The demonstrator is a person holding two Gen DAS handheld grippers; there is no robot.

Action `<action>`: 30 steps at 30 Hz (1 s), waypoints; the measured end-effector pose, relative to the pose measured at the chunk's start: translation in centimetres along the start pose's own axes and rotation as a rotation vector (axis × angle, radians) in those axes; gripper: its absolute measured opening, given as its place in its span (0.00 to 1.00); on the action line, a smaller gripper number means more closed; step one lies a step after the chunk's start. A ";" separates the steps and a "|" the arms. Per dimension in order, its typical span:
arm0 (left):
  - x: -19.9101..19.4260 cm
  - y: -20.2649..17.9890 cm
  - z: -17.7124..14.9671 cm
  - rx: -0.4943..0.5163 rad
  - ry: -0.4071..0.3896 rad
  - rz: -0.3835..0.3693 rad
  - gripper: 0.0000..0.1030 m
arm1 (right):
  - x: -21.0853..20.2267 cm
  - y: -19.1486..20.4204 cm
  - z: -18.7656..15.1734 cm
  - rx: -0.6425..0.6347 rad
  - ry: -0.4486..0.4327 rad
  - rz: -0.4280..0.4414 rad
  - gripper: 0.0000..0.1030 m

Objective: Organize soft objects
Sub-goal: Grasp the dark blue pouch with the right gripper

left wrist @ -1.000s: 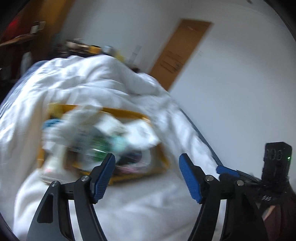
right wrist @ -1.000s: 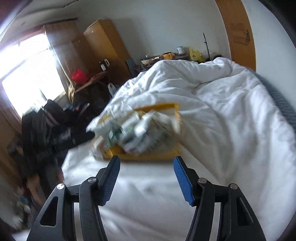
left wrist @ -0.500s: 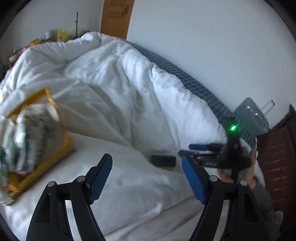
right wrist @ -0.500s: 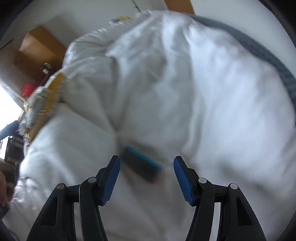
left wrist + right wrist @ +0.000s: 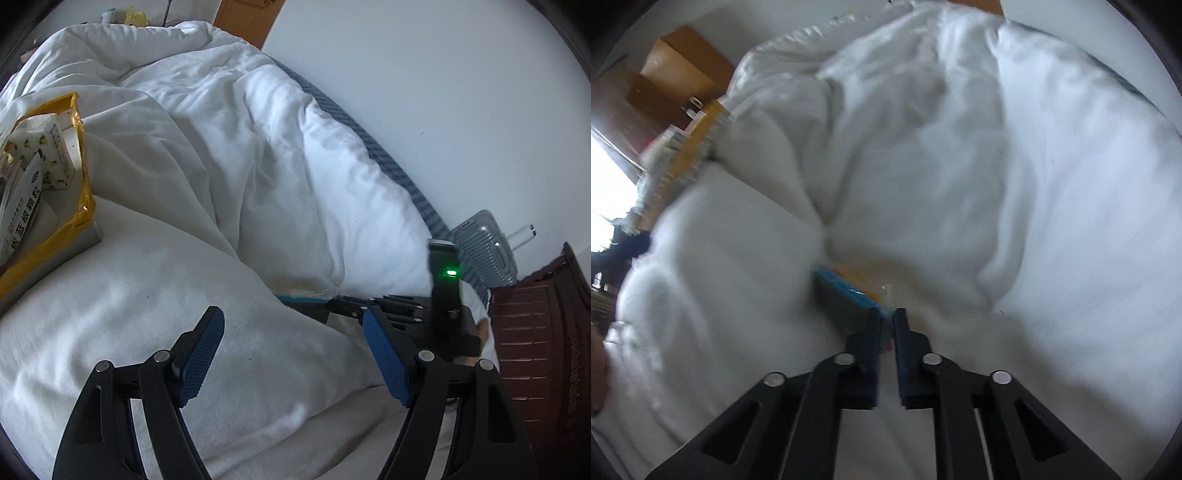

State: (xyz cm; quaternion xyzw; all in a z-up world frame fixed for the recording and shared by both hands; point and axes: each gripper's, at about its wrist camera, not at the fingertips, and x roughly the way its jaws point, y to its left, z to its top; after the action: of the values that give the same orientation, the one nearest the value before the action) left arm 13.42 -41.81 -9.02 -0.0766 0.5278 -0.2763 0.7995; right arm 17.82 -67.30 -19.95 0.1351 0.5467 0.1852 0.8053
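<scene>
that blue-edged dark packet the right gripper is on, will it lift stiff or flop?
Likely floppy: the right gripper is shut on just a thin corner of the blue-edged packet, which looks flat and film-wrapped. Probably light, since it barely dents the white duvet. The glossy wrap may slip from a corner pinch. Blur limits certainty.

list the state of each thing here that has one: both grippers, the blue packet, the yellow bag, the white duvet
left gripper: open, nothing between its blue pads
right gripper: jaws have just closed, shut on the packet's edge
flat blue and yellow plastic-wrapped packet: lying in a fold of the duvet, pinched at one end
crinkly yellow plastic bag: open, lying on the bed, boxes inside
rumpled white duvet: bunched, unfolded
</scene>
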 end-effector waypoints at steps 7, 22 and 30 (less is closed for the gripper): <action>-3.9 2.1 -0.3 -0.075 -0.082 -0.088 0.75 | -10.9 3.9 0.5 -0.048 -0.250 0.094 0.01; -17.9 18.4 -8.4 -0.385 -0.393 -0.211 0.76 | -7.7 30.5 0.2 -0.443 -0.148 0.373 0.01; -14.5 19.6 -9.8 -0.411 -0.321 -0.159 0.76 | 0.2 26.7 1.6 -0.329 -0.057 0.263 0.01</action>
State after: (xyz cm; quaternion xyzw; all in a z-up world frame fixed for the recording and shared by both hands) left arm 7.61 -16.23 -9.69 -0.3210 0.4317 -0.2095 0.8165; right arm 15.34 -43.32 -8.26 0.0770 0.4639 0.3715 0.8005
